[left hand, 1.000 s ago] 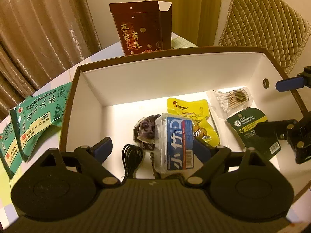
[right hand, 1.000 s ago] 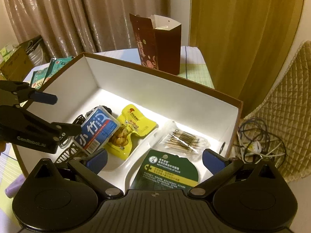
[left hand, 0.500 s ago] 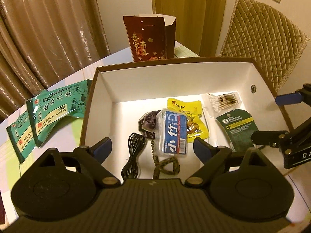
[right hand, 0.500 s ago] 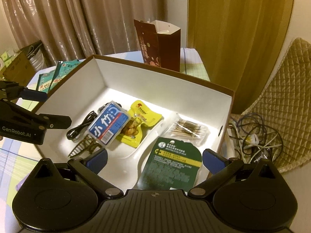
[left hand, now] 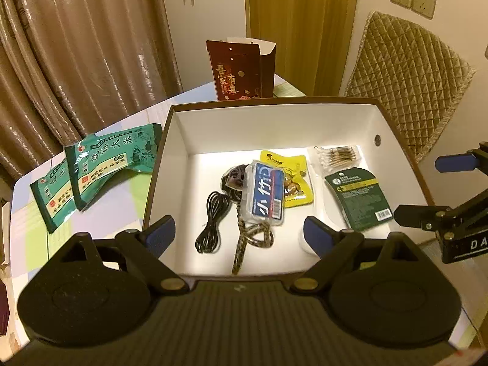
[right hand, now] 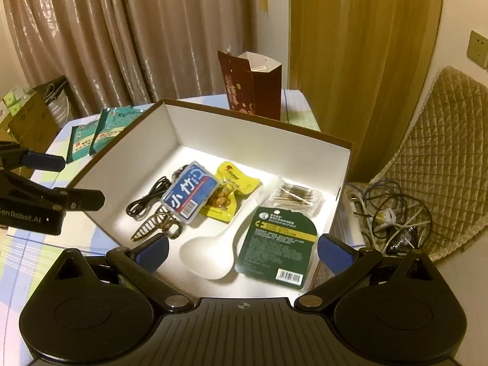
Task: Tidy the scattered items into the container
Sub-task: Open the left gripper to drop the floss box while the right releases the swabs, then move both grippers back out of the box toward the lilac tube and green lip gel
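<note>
Nearest, left gripper (left hand: 236, 233) with fingers spread wide and nothing between them, above the near edge of the box (left hand: 274, 108). Beside it on the right, right gripper (right hand: 242, 248), fingers also spread wide, empty, over the near right part of the box.

Inside the box, at the near side: white spoon (right hand: 213, 253) lying flat, dark green card (right hand: 279, 244) just right of it, hair clip (right hand: 155, 224) at the near left. A bit farther: coiled black cable (left hand: 213, 219) on the left, clear case with blue label (left hand: 265, 195) in the middle, resting partly on yellow snack pouch (left hand: 297, 180). Dark small pouch (left hand: 235, 178) half hidden behind the case. At the far right, bag of cotton swabs (left hand: 337, 155).

Outside, left of the box on the table (left hand: 122, 195): two green rice packs (left hand: 88, 170), overlapping. Beyond the far wall, upright dark red gift bag (left hand: 241, 71). Farthest, curtains (left hand: 76, 45).
</note>
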